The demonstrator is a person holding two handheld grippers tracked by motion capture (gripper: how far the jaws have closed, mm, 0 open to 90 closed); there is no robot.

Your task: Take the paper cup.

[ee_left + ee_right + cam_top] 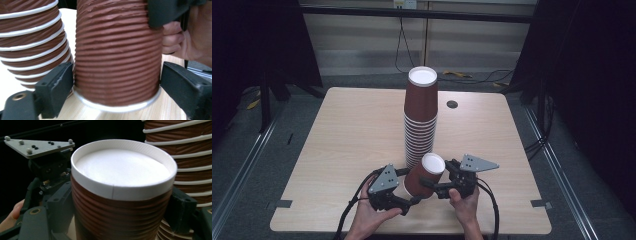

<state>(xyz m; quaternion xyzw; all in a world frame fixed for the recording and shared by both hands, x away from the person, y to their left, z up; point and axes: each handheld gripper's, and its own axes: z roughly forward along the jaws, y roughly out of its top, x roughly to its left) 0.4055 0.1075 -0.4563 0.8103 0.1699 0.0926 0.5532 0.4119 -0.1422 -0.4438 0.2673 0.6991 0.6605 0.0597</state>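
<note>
- The loose cup (pixel 424 175) stands upside down and tilted at the near middle of the table (pixel 347 130). It sits just in front of the foot of the tall upturned cup stack (pixel 421 115), close to its lowest rims but apart from them as far as I can see.
- The right gripper (pixel 434 175) has hold of the cup high on its ribbed wall, near the white base, with a jaw pressed on each side.
- The left gripper (pixel 411 186) straddles the cup low down, just above the white rim. Its jaws stand about half open; one lies against the wall and the other seems just off it, so I read no grip there.
- I judge the step in hand to be passing the single cup over to the right gripper and getting it clear of the stack.
- To do it well, I keep the right squeeze light, because the ribbed paper wall dents easily and already looks a little wrinkled near the upper jaw.
- I open the left jaws fully clear before drawing that gripper back to the near left, so a pad doesn't drag the rim along.
- I move the cup towards me or upward, never to the far side; a knock on the lowest cups could topple the whole stack.
- I straighten the tilt before I set the cup anywhere.
- I can read no brand, label or writing. The cups are plain brown with white rims and bases, and the grey plate on the left gripper carries only small markers and screws.
</note>
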